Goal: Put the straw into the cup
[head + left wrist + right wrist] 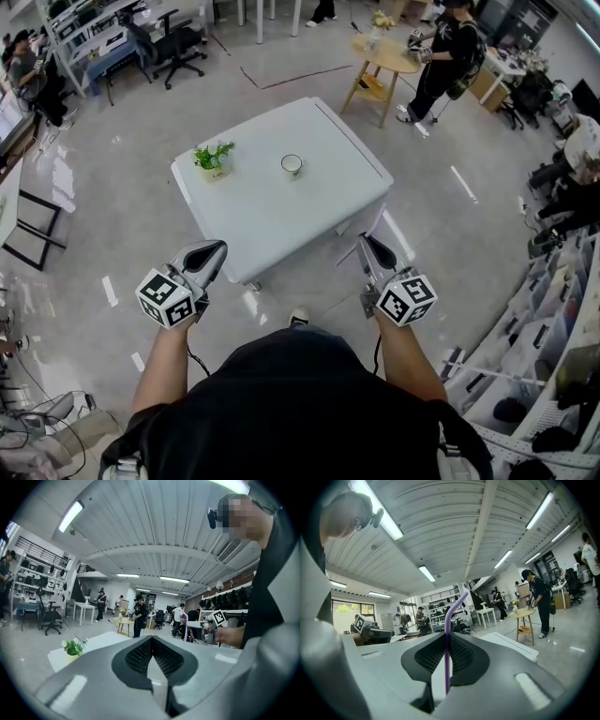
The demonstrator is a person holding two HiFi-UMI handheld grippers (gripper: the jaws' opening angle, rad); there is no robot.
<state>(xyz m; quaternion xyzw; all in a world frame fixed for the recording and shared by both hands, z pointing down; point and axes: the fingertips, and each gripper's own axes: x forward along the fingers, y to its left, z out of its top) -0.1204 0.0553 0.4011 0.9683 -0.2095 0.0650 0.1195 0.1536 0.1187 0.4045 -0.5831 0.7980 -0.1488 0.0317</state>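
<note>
A purple bendy straw [448,620] stands upright between the jaws of my right gripper [446,641], which is shut on it; its bent top leans right. I cannot make the straw out in the head view. The white cup [292,165] stands near the middle of the white table [272,211], well ahead of both grippers. My right gripper [366,242] hovers off the table's near right corner. My left gripper [217,248] is at the near left edge, with its jaws shut [152,660] on nothing.
A small potted plant [214,159] sits on the table left of the cup. A round wooden side table [384,56] and a standing person [441,56] are beyond it. Office chairs [178,42] stand far left, shelving [553,319] on the right.
</note>
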